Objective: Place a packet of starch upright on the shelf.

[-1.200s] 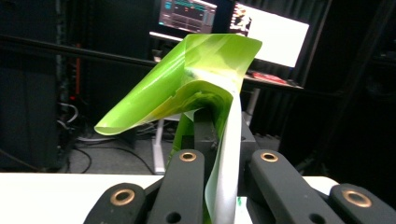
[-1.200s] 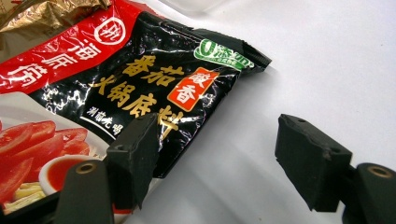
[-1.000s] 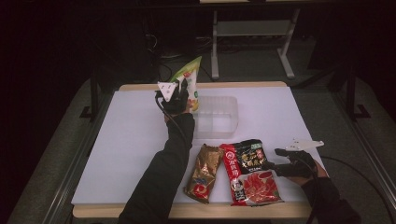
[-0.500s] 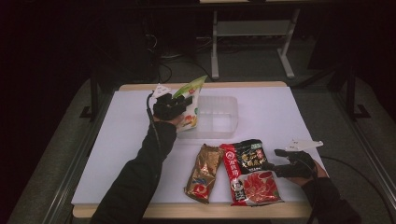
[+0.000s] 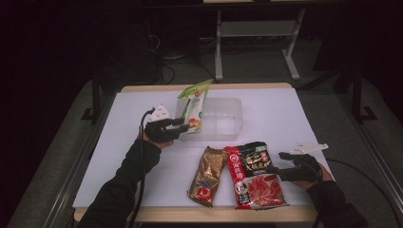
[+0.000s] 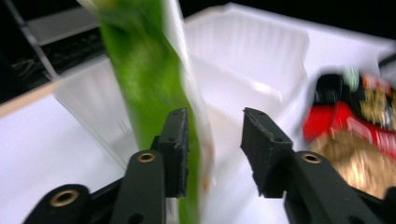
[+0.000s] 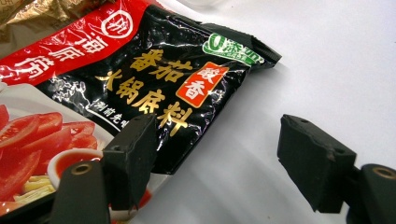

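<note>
Release looks done: left tongs (image 5: 186, 124) have just been opening, letting go of the tall green-and-white snack pouch (image 5: 194, 105), now leaning in the clear plastic tub (image 5: 223, 118). Right tongs (image 5: 278, 171) gape beside the red-and-black sauce packet (image 5: 254, 176) on the white worktop (image 5: 285, 114), likely next

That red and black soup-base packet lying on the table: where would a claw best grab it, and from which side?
Probably by the thin sealed right edge of the red and black packet, coming in low from the right, where the right claw waits open. The packet lies flat, so only its rim offers something to pinch, and the gold packet crowds its left side.
</note>
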Demonstrator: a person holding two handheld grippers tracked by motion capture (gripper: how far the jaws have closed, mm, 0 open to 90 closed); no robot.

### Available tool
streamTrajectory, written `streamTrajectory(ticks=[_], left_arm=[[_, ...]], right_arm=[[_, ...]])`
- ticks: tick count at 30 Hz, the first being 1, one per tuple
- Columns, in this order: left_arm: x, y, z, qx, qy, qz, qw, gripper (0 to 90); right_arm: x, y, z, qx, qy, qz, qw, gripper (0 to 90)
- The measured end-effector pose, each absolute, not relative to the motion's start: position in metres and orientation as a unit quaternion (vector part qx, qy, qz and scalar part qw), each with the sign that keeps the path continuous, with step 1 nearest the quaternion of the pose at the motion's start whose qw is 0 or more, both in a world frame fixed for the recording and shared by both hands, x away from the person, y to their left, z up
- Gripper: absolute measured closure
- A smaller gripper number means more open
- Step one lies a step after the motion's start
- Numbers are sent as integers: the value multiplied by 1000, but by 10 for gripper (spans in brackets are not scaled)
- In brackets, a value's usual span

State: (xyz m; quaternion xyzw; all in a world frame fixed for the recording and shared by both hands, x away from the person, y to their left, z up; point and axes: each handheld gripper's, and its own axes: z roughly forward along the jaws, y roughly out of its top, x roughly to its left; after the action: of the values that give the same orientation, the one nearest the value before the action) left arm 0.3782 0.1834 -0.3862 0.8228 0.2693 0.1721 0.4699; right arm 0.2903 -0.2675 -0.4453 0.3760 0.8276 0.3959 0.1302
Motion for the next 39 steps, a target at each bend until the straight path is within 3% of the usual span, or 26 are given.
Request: streamTrajectory(ticks=[9, 16, 30, 35, 39], left_arm=[[375, 194, -406, 827, 289, 195, 442, 763], [375, 177, -403, 846, 257, 216, 413, 832], [398, 158, -402, 870, 242, 208, 376, 849], [409, 150, -410, 889, 240, 222, 320, 858], [413, 151, -418, 883, 253, 213, 333, 857]], right_arm=[[289, -267, -443, 376, 825, 396, 144, 278], [287, -267, -439, 370, 818, 412, 159, 278], [284, -262, -440, 366, 818, 417, 153, 278], [284, -258, -440, 361, 820, 417, 152, 278], [283, -258, -439, 356, 819, 420, 159, 280]])
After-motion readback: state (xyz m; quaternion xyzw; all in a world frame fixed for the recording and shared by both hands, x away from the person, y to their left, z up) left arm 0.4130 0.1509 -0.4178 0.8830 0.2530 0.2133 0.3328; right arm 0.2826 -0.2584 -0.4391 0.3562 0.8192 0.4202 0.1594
